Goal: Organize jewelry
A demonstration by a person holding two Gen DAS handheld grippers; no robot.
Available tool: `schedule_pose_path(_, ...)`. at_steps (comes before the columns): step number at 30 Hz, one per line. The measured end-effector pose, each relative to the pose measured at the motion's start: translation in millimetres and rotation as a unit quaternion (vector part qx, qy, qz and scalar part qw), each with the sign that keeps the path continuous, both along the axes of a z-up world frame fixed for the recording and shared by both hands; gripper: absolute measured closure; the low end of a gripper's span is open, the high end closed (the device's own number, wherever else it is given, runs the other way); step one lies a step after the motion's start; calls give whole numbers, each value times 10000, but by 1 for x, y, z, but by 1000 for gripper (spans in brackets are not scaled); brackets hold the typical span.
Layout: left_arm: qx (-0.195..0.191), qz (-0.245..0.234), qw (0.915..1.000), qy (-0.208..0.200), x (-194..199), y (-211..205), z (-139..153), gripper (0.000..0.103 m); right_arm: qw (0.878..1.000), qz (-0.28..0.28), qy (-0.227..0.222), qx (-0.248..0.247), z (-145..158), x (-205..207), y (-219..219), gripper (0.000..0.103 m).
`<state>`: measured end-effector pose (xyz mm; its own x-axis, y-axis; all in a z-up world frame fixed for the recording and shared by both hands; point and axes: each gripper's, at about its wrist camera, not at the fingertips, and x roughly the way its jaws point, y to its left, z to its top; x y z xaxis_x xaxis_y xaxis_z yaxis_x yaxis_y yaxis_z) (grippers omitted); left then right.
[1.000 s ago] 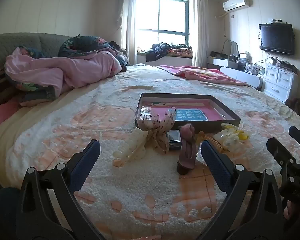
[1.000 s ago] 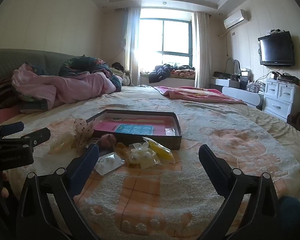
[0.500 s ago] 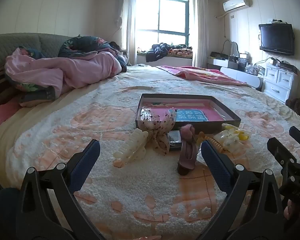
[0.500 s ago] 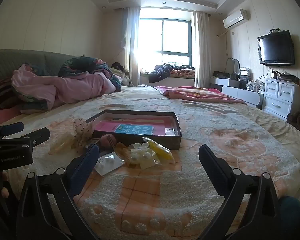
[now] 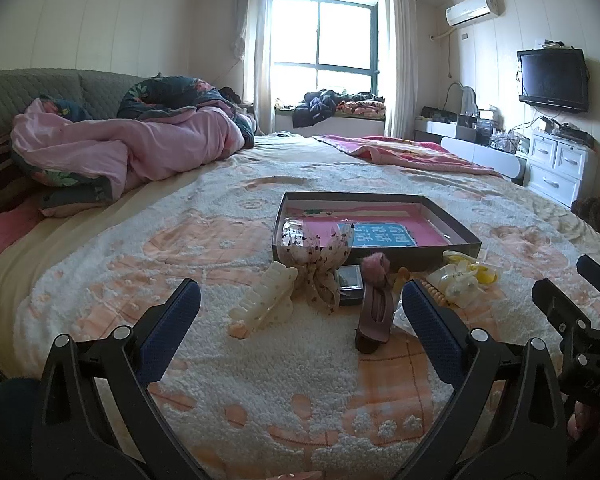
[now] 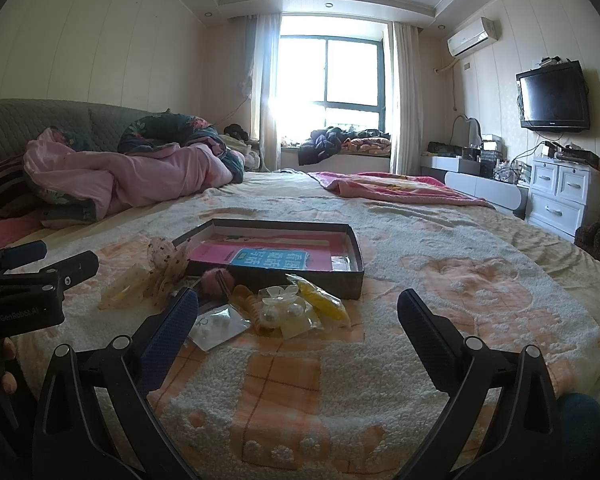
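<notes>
Both grippers are hovering wide open over the bed, holding nothing: left gripper (image 5: 300, 312), right gripper (image 6: 298, 316). Loose hair clips and bagged trinkets (image 6: 288, 312) are lying just near the shallow dark cardboard tray (image 6: 352, 276). Sorting seems barely begun; a first pick-up is needed next.

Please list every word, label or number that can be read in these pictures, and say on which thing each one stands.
"GenRobot.AI": on the left hand-held gripper, seen from the right wrist.
"DAS": on the right hand-held gripper, seen from the left wrist; the rest is cut off.
Large Chinese characters on the blue card in the box: upside down, too blurred to read.
Brand on the TV: too small to read.
</notes>
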<state>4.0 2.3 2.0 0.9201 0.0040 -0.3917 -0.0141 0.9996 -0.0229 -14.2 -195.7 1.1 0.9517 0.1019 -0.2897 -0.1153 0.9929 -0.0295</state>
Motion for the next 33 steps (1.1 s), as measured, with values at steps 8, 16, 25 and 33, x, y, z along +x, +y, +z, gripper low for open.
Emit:
schedule_pose_path(8,23,-1,10000,-13,-5,-1,2,10,10000,5,1,12,0,0,1,6)
schedule_pose_path(16,13,-7,10000,-20,-5,-1,1,10,10000,1,-2,12,0,0,1,6)
schedule_pose_path(25,24,-6,10000,-12,1,1,5,10,10000,3,3,15,2,-1,1,6)
schedule_pose_path(33,14,-12,10000,-38,-6,0,2,11,10000,6,15,18,2,-1,1,6)
